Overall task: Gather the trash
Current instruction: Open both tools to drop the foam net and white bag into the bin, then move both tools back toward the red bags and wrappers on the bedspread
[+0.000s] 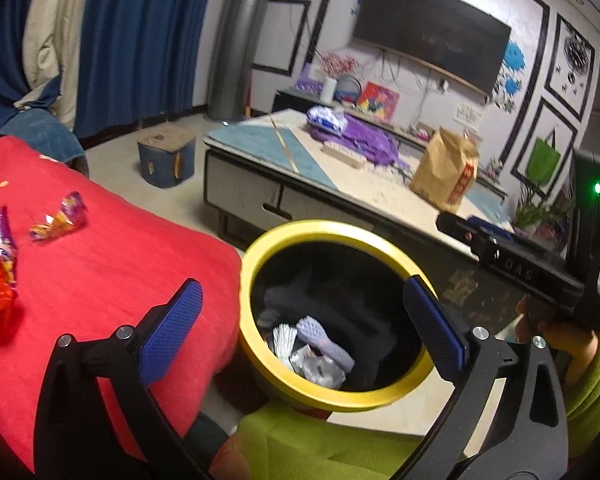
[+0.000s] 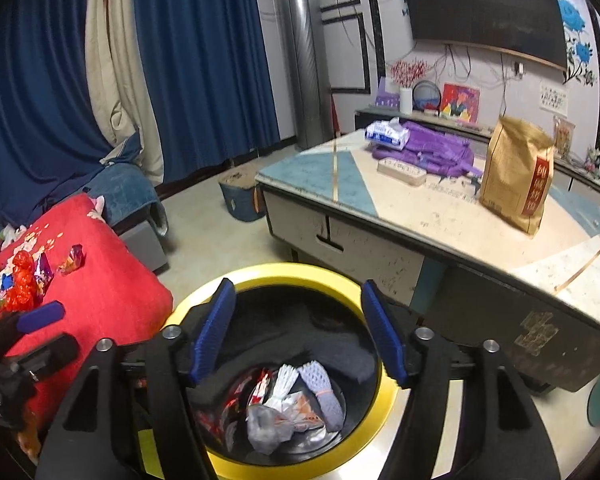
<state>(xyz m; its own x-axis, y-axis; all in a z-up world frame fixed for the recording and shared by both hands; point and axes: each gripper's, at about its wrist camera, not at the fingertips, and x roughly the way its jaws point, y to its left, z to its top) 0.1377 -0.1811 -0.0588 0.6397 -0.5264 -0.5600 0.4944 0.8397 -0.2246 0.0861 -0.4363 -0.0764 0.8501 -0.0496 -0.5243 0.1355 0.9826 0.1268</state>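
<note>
Trash bin [image 2: 384, 384], round with a glossy yellow rim, holds crinkled wrappers [image 2: 284, 420]; its black depths blur. Left gripper [image 1: 306, 328] and right gripper [image 2: 298, 340] gape wide, empty.

The trash bin [image 2: 374, 412] stands on the floor between the cushion [image 2: 100, 292] on its left and the bench [image 2: 440, 216] on its right. Wrappers [image 2: 296, 412] lie in the bin; more wrappers [image 1: 60, 220] lie on the cushion. On the bench, a paper bag [image 2: 516, 172] stands before a backpack [image 2: 428, 148]. Both grippers hang over the bin.
</note>
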